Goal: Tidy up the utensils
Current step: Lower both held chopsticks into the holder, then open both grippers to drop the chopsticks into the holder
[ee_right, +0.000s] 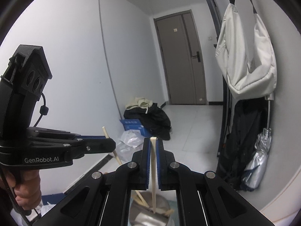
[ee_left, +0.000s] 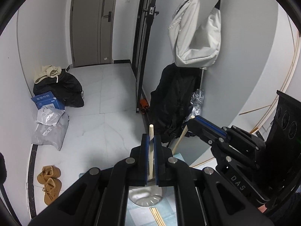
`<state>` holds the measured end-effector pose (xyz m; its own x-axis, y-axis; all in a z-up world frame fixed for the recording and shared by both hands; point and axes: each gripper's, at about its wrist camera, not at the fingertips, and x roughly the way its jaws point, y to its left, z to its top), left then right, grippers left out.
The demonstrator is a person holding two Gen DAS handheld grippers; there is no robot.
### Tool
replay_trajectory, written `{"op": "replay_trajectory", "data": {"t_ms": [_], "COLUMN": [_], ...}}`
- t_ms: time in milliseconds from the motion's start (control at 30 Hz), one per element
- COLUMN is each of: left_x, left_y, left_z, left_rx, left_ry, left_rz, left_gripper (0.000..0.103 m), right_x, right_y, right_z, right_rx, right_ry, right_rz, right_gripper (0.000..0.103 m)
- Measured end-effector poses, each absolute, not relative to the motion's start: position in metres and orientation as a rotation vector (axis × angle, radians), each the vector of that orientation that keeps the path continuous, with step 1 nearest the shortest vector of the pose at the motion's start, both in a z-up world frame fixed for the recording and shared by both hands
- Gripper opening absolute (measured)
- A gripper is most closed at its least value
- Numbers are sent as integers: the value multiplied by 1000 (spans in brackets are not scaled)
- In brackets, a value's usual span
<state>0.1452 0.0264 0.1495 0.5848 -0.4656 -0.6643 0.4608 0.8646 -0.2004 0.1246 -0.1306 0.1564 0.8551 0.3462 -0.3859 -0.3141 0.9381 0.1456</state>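
1. Left gripper (ee_left: 151, 141) is clamped shut on a pale wooden chopstick (ee_left: 151, 131), which stands upright between its blue pads and pokes out above the fingertips.
2. Right gripper (ee_right: 153, 143) is likewise closed tight on a second chopstick (ee_right: 153, 162), held upright, its lower end hanging over the metal container (ee_right: 161, 211).
3. From the left wrist view, the right gripper (ee_left: 195, 119) sits to the right and farther off, its chopstick slanting down below the fingers.
4. More chopsticks (ee_right: 140, 199) lean inside the metal container (the spot is dim), and a few loose ones (ee_left: 157, 216) lie on the light blue table (ee_left: 178, 156) near it.
5. A person's hand (ee_right: 28, 190) grips the left gripper's handle at the left edge.
6. Beyond, brown shoes (ee_left: 49, 180) rest on the tiled floor (ee_left: 112, 98), and a white bag (ee_right: 246, 56) hangs on the right wall.
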Motion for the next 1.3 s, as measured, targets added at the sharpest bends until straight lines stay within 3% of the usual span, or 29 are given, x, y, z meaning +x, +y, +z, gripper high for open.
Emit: {"op": "replay_trajectory", "data": {"t_ms": [667, 1133, 1300], "left_x": [177, 156, 140], "left_y": [27, 37, 42], "left_z": [89, 75, 77], "left_rx": [-12, 16, -5], "left_ry": [849, 886, 882], "left_rz": [-554, -409, -343], "left_gripper": [1, 4, 27], "right_x": [165, 130, 107], "right_y": [-131, -150, -162], "right_z": [97, 77, 81], "right_rx": [85, 151, 173], "right_ry": [496, 577, 574], "right_rz": [378, 369, 341], "right_gripper": [5, 13, 26]}}
